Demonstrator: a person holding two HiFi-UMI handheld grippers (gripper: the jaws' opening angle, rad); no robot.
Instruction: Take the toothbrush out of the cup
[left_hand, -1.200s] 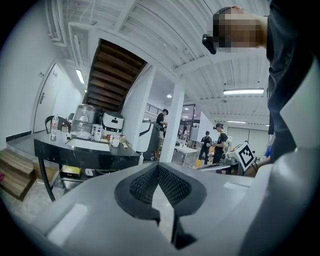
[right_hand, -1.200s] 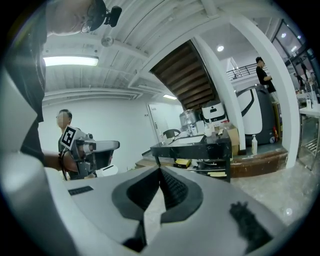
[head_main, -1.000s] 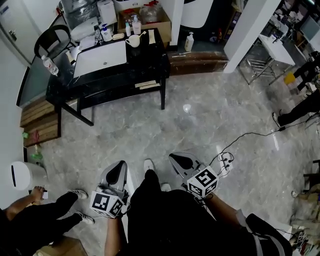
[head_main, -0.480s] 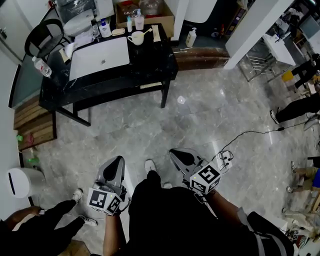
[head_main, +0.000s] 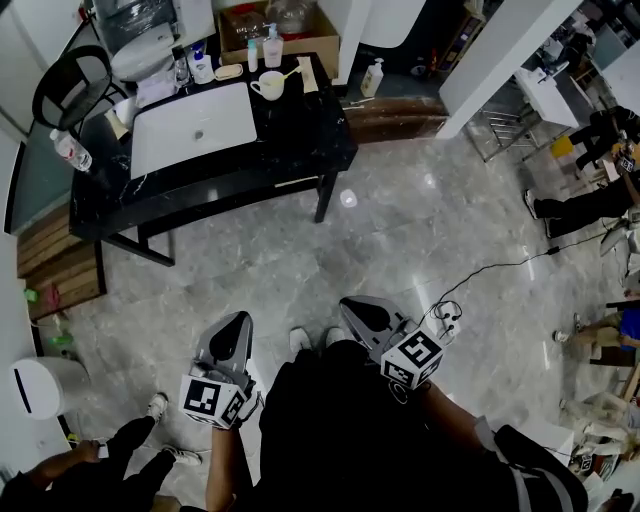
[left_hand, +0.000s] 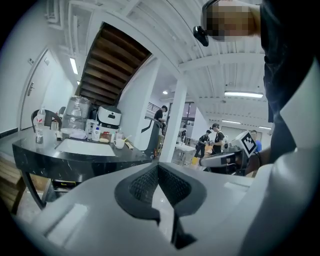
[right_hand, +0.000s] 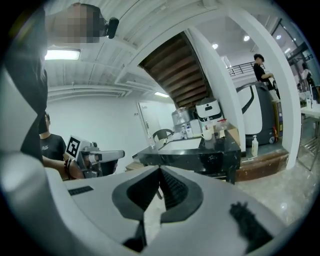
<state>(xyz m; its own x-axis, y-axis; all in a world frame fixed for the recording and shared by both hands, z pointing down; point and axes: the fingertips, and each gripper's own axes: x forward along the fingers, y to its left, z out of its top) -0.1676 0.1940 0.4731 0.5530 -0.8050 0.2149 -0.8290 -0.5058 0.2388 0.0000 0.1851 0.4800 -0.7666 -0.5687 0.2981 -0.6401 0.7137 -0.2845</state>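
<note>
Two grey tongs sit low in front of the person, each with its tips pressed together and nothing between them. The left tongs (head_main: 238, 322) and the right tongs (head_main: 352, 305) point forward over the pale grey marble floor (head_main: 430, 240), side by side and apart from one another. Well beyond them stands the black marble-topped bench (head_main: 305, 125), far from either pair. Toward its far edge sits the white handled cup (head_main: 267, 86), with the pale slim toothbrush (head_main: 289, 70) standing in it and leaning out over the rim to the right. Left of the cup, the white rectangular sink basin (head_main: 195, 122) is set in the bench top, and behind the cup stand a few small bottles (head_main: 272, 48). A black round-backed chair (head_main: 70, 90) stands near the bench's left end.
</note>
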